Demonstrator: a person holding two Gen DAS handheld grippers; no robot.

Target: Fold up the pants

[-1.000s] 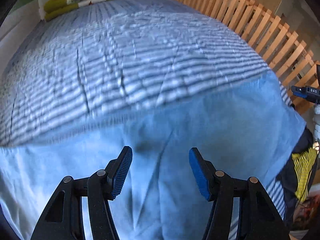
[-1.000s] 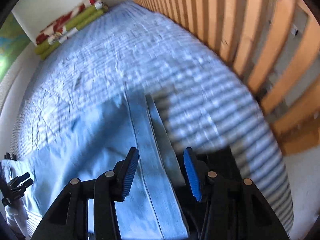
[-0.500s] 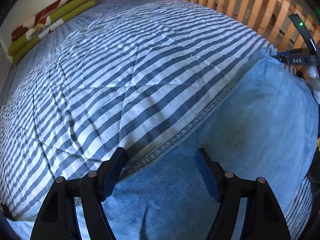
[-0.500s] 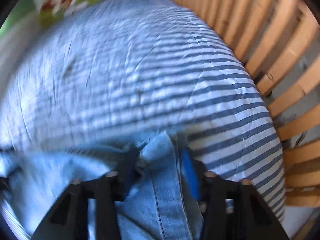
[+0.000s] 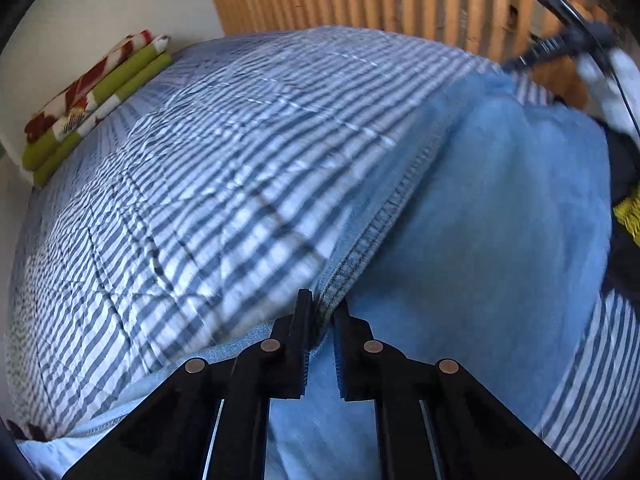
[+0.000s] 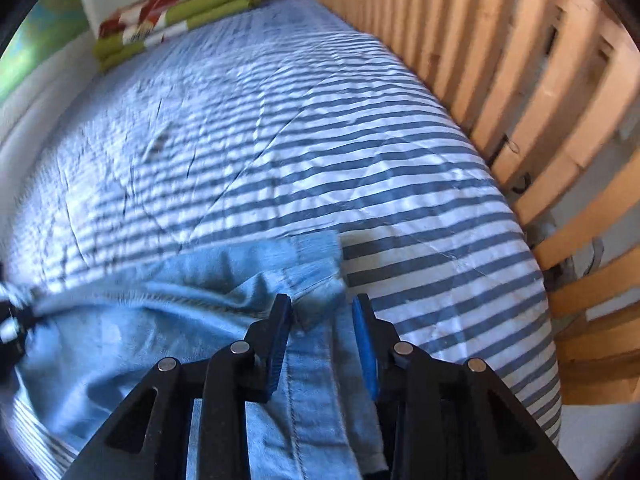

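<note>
The left gripper (image 5: pixel 323 312) is clamped on the pants' (image 5: pixel 480 240) stitched edge, while the right gripper (image 6: pixel 322 320) pinches denim between its fingers.

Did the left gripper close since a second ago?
Yes. The left gripper, open above the jeans earlier, now pinches their stitched edge over the striped bedspread.

Your pants (image 5: pixel 500 216) are lying on the bed (image 5: pixel 224 152), at its near end; folded blankets (image 6: pixel 176 12) are sitting at its far end, slats (image 6: pixel 520 60) standing along its right.
</note>
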